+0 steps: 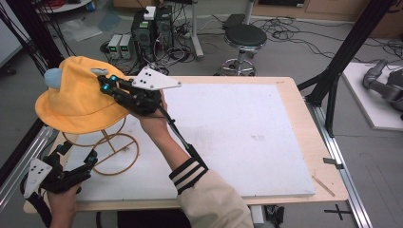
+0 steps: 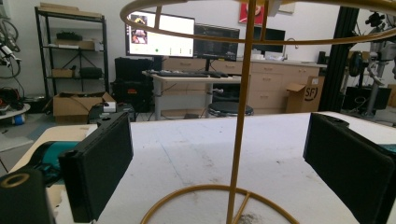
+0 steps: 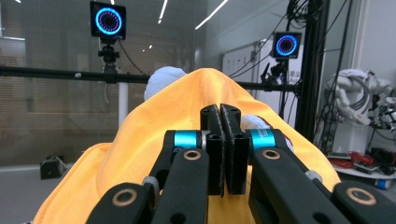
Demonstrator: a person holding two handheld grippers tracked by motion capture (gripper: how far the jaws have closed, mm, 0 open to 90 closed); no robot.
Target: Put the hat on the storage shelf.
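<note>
While its jaws are pressing flat together, the right gripper (image 3: 225, 116) is pinching what looks like a fold of the yellow hat (image 1: 78, 97), though the cloth between the pads cannot be made out. That hat, with a small blue ear (image 1: 53, 77), is sitting on a gold wire stand (image 1: 114, 149) at the left of the white tabletop (image 1: 228, 133). Lower left, the left gripper (image 2: 219, 163) is holding its jaws wide apart around the stand's upright rod, touching nothing, low over the stand's base ring.
</note>
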